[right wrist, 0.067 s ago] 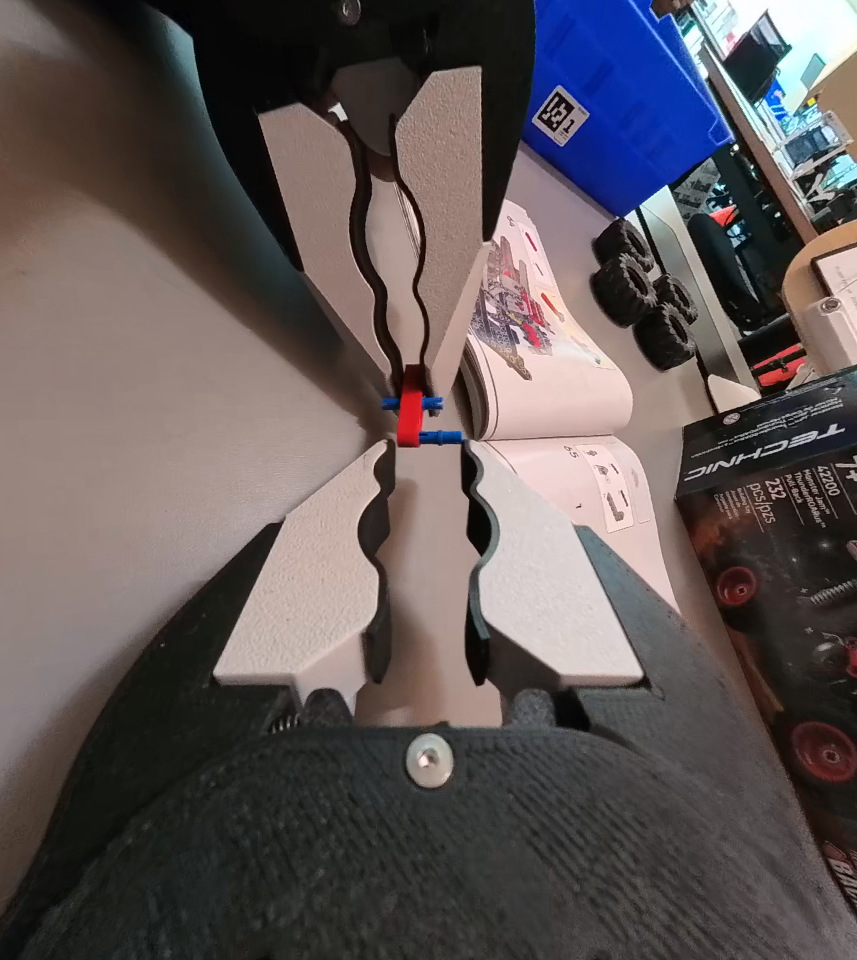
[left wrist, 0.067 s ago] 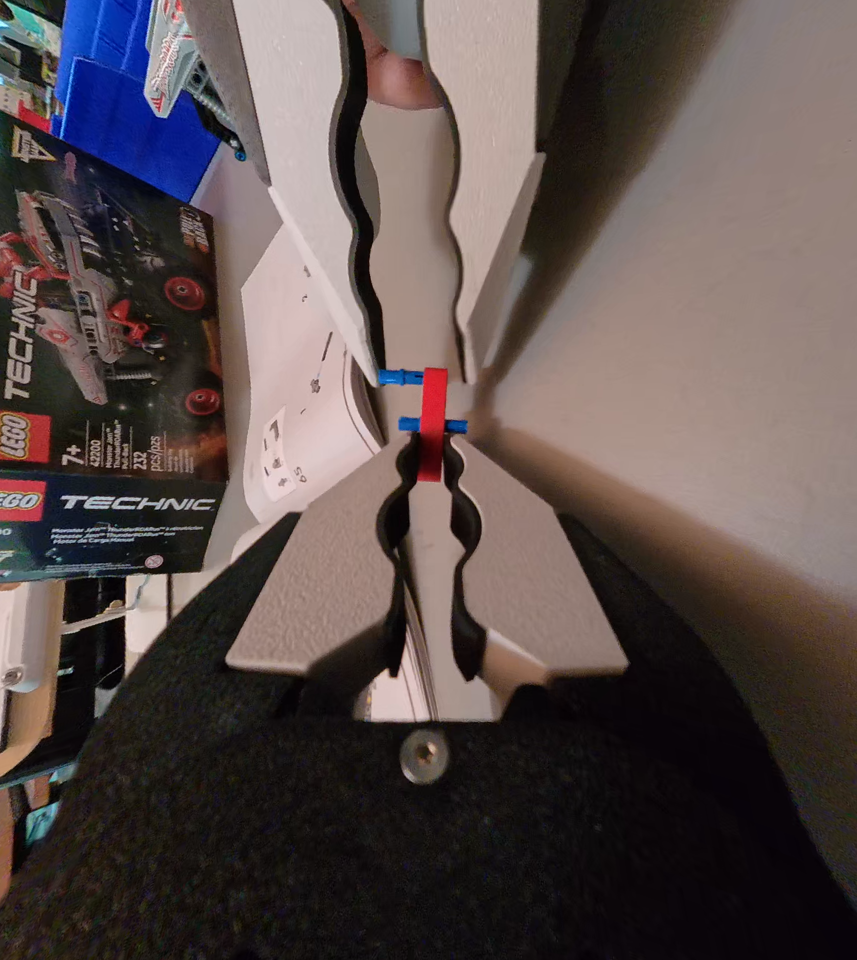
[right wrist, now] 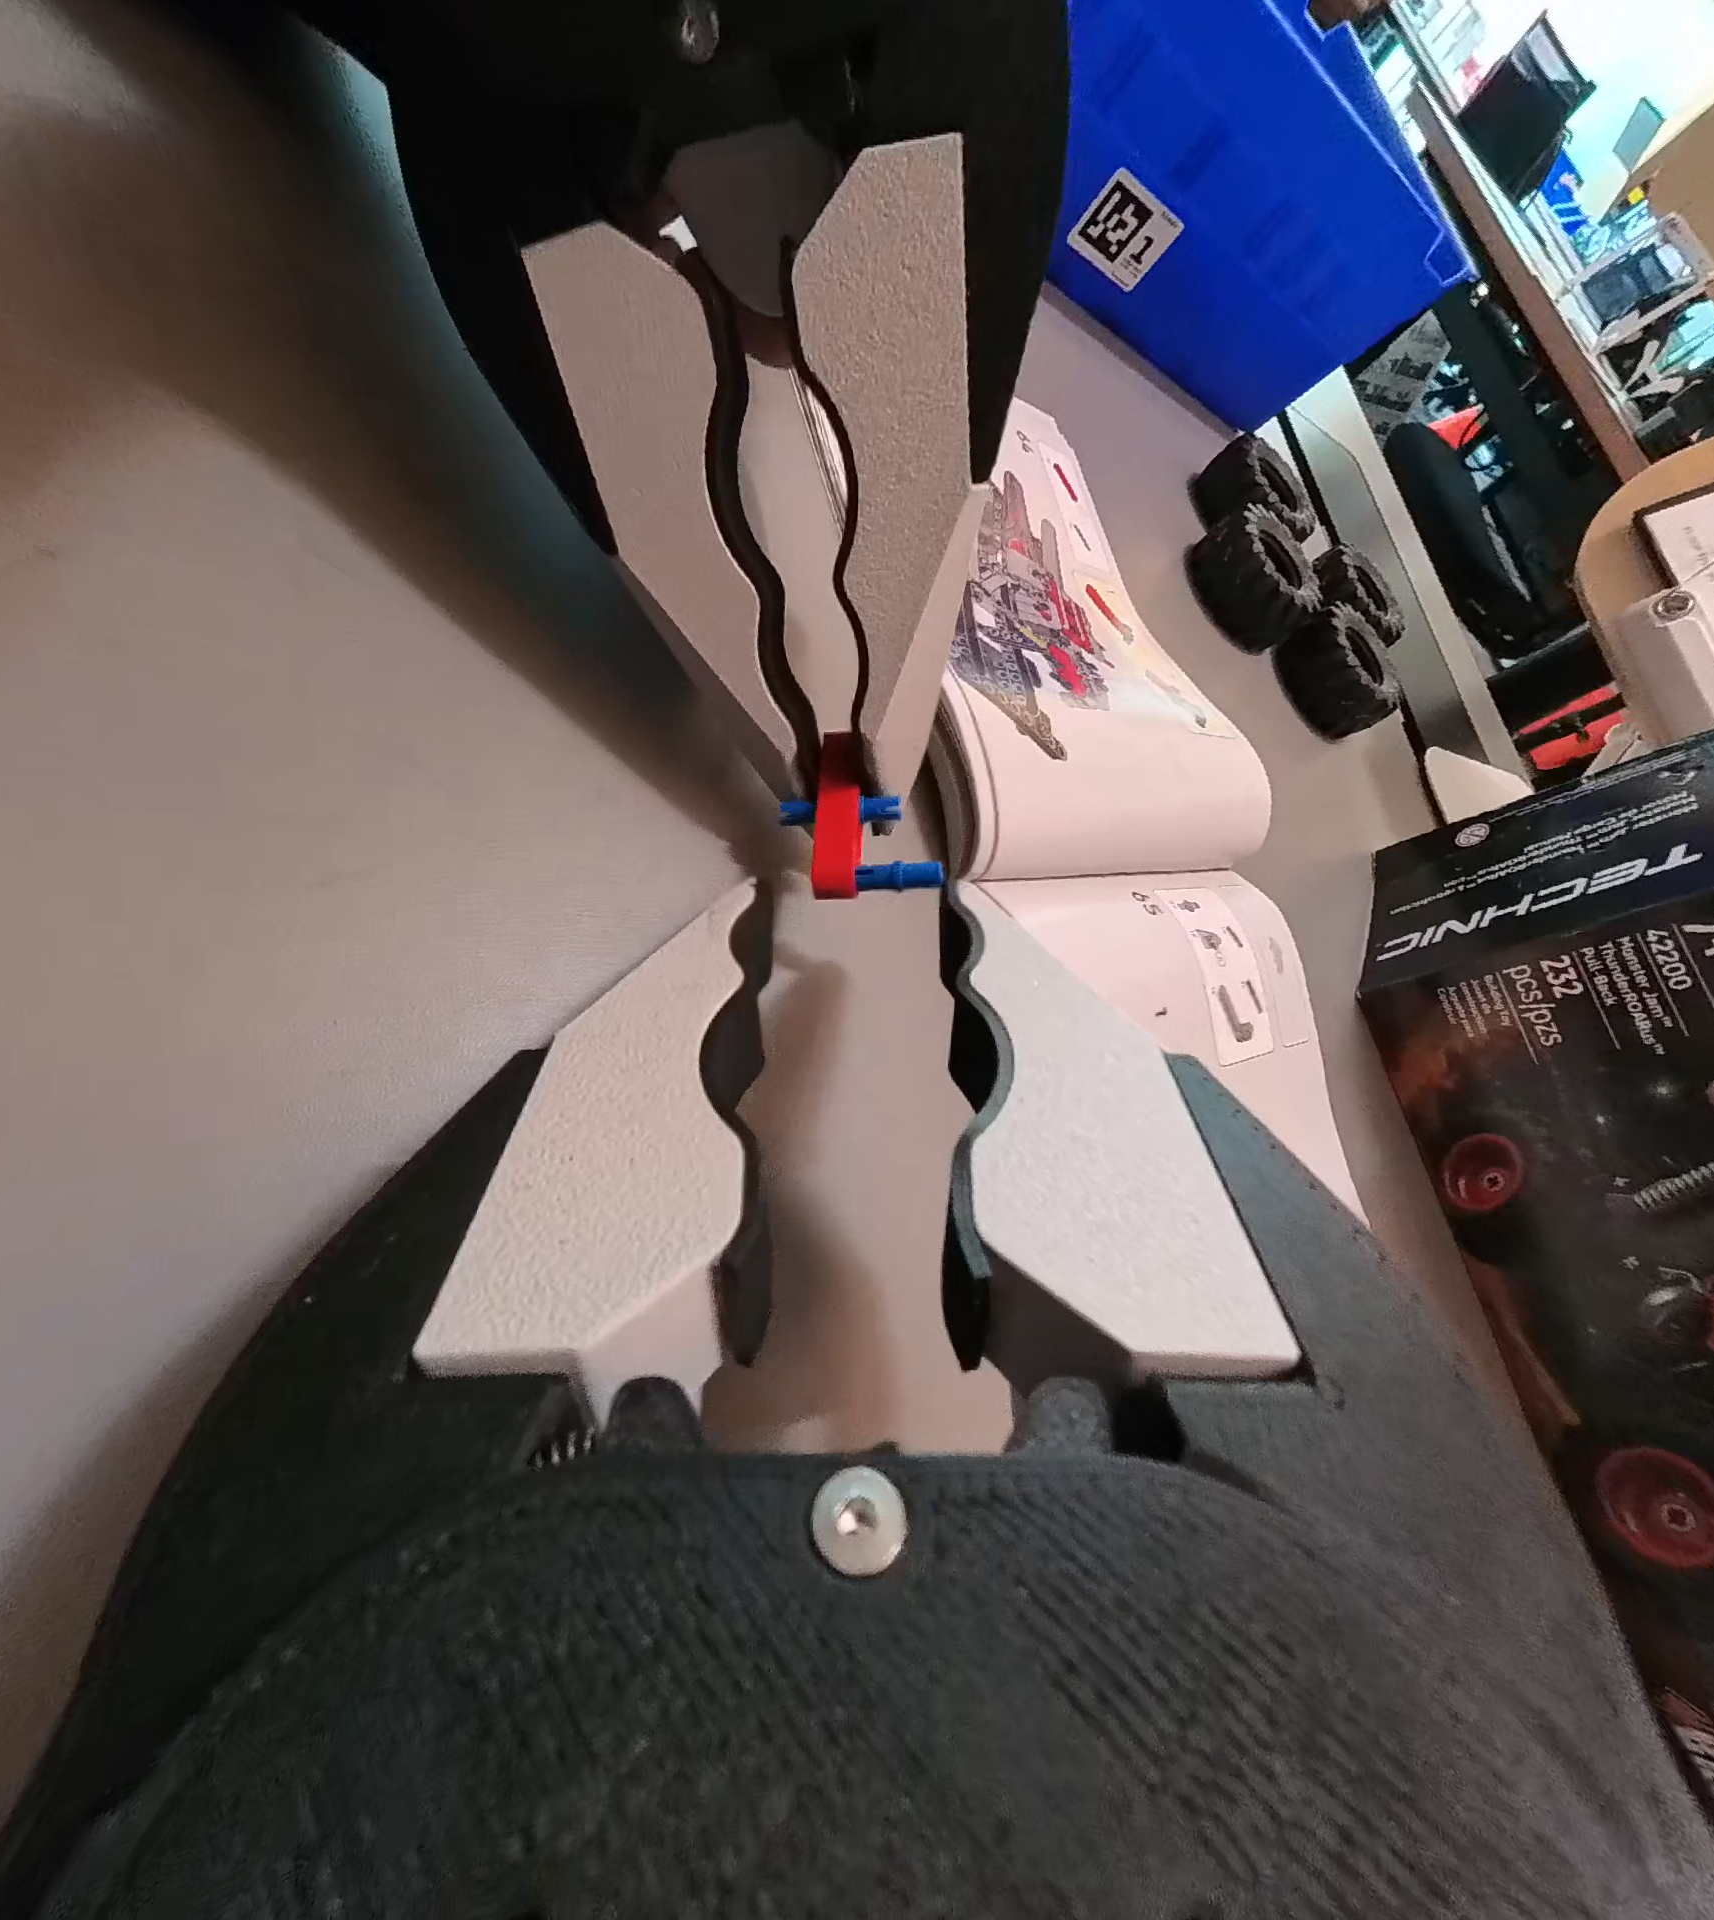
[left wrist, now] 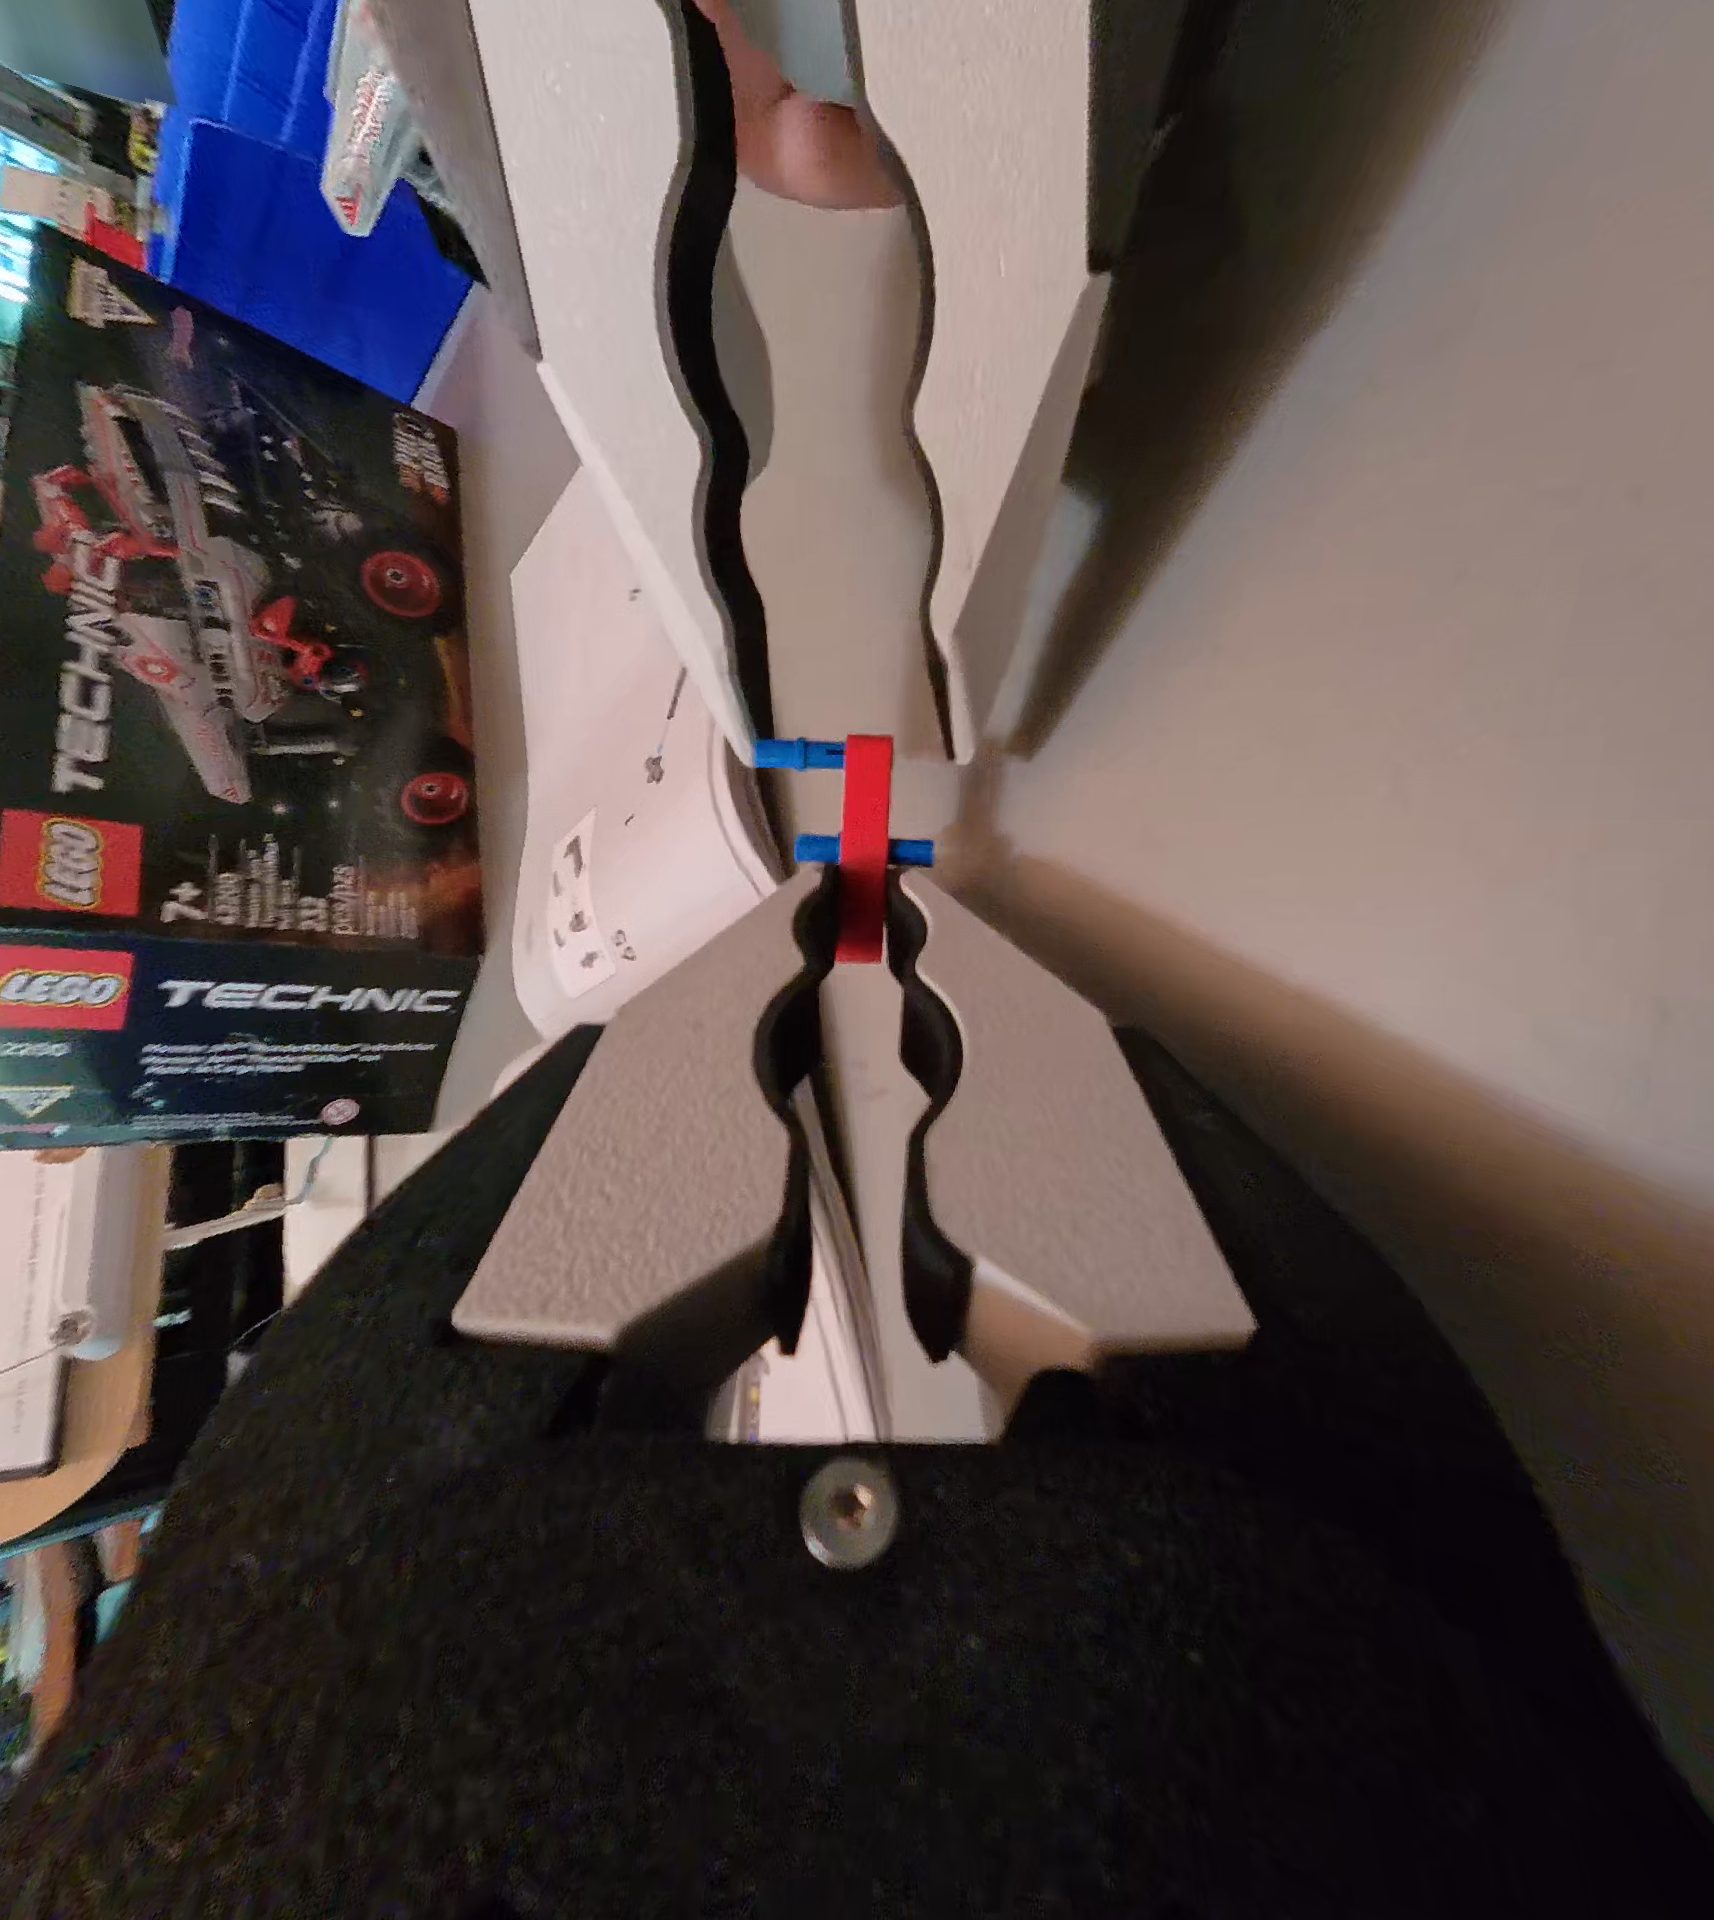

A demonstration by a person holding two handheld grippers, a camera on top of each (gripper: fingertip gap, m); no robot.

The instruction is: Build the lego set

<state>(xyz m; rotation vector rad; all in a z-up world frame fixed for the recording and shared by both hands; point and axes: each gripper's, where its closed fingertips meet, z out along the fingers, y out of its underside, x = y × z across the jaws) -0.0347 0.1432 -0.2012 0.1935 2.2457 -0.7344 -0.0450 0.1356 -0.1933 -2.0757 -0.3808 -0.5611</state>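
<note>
A short red beam [left wrist: 865, 842] carries two blue pins: one [left wrist: 863, 852] runs through its middle, the other [left wrist: 796, 751] sticks out of its far end. My left gripper [left wrist: 858, 883] is shut on the beam's near end and holds it above the grey table [left wrist: 1455, 623]. My right gripper [left wrist: 853, 727] faces it from the far side, open, its tips either side of the beam's far end and that pin. In the right wrist view, the right gripper [right wrist: 851, 899] is open just short of the beam [right wrist: 837, 821], which the left gripper [right wrist: 837, 758] holds.
An open instruction booklet [right wrist: 1092, 748] lies just beside the grippers. The black set box [right wrist: 1611, 1091] is beyond it, also in the left wrist view [left wrist: 209, 727]. Several black tyres [right wrist: 1289, 592] and a blue bin [right wrist: 1248, 208] stand farther back. A fingertip [left wrist: 811, 156] shows behind the right gripper. Both grippers' tips are close together, under 4 cm apart.
</note>
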